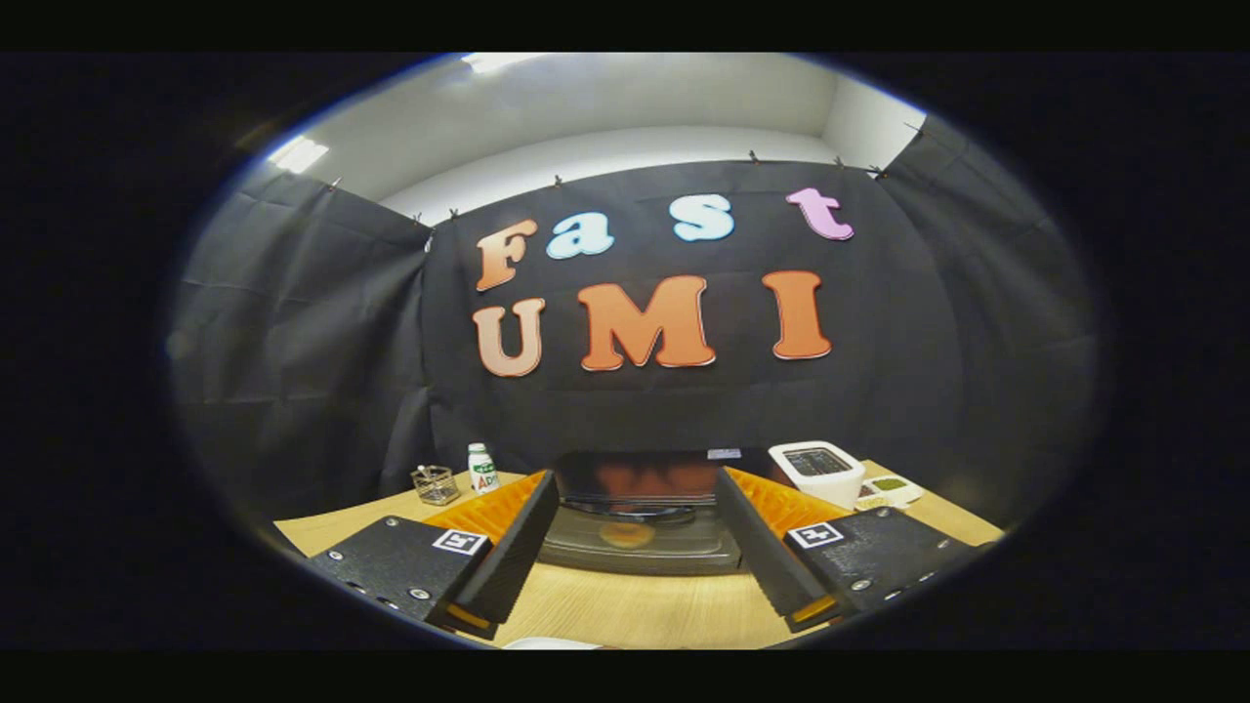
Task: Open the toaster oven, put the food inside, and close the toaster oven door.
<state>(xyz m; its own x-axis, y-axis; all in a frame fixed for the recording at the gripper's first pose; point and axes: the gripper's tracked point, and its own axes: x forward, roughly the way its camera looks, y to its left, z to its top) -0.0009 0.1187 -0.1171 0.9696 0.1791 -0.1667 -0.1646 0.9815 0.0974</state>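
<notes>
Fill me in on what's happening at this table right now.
A hand-held gripper points at a black toaster oven on the wooden table. Its fingers are spread open and empty, either side of the oven's front. The oven's glass door looks closed, with something round and tan dimly visible behind it. A small bottle and a wire basket stand off to one side, a white container to the other.

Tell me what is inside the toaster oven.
Through the closed glass door of the toaster oven, seen between the open gripper fingers, a round pale-orange shape shows faintly. Reflections hide the rest, so what it is cannot be told.
</notes>
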